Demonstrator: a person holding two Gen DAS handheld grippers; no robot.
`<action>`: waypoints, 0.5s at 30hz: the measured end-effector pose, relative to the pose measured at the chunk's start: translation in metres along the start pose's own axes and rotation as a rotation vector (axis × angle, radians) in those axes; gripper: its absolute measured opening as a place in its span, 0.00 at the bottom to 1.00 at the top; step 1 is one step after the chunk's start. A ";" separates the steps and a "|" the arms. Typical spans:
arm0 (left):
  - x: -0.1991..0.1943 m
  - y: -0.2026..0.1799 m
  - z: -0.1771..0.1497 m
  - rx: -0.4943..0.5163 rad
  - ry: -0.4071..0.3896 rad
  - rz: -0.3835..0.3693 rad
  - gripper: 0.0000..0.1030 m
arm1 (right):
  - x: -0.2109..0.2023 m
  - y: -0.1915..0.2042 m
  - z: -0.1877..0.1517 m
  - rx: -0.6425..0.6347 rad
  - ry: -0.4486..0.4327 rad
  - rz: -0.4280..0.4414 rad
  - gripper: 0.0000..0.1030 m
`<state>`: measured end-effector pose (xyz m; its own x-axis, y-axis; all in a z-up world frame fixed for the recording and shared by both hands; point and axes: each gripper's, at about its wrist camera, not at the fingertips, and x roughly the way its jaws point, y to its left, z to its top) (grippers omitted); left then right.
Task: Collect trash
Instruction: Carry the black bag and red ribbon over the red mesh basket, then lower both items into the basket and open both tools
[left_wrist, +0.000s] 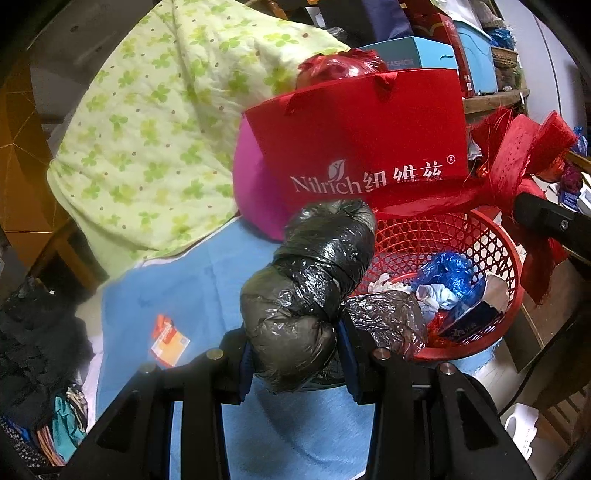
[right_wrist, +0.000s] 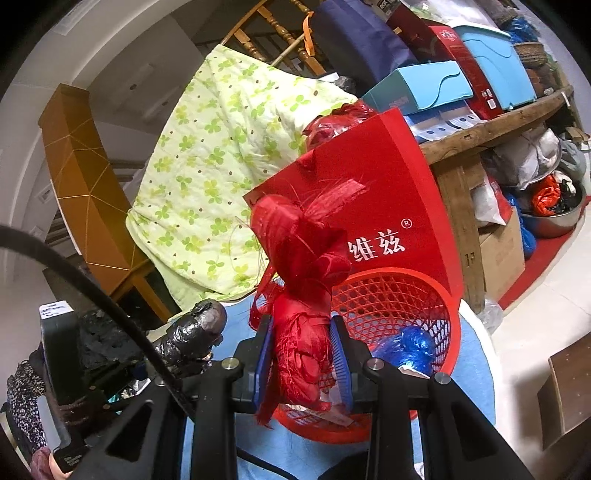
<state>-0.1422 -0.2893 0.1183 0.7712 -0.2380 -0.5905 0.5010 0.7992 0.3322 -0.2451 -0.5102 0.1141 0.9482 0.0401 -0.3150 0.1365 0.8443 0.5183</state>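
My left gripper (left_wrist: 295, 360) is shut on a knotted black plastic bag bundle (left_wrist: 314, 277), held just left of the red mesh basket (left_wrist: 491, 236). The basket holds blue foil, paper scraps and a dark crumpled bag. My right gripper (right_wrist: 303, 354) is shut on a red ribbon bow (right_wrist: 303, 266), which hangs over the near rim of the same basket (right_wrist: 424, 291). In the left wrist view the bow (left_wrist: 517, 158) shows at the right with the right gripper's black body below it. In the right wrist view the black bundle (right_wrist: 192, 332) is at the lower left.
A red paper gift bag (left_wrist: 369, 147) stands behind the basket on a blue sheet (left_wrist: 192, 288). A green-flowered quilt (left_wrist: 155, 122) is heaped to the left. An orange and white packet (left_wrist: 168, 338) lies on the sheet. Boxes crowd a wooden shelf (right_wrist: 491, 133) behind.
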 end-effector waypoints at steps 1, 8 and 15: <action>0.001 0.000 0.000 0.000 -0.001 -0.005 0.40 | 0.000 -0.001 0.000 0.001 0.001 -0.002 0.32; 0.006 -0.002 0.004 0.002 -0.003 -0.045 0.40 | 0.001 -0.008 0.007 0.011 -0.011 -0.020 0.32; 0.019 -0.009 0.005 0.011 0.012 -0.112 0.40 | 0.004 -0.020 0.012 0.063 -0.011 -0.042 0.32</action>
<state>-0.1306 -0.3039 0.1075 0.7053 -0.3193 -0.6330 0.5884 0.7617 0.2714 -0.2407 -0.5333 0.1119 0.9444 -0.0004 -0.3288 0.1933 0.8096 0.5542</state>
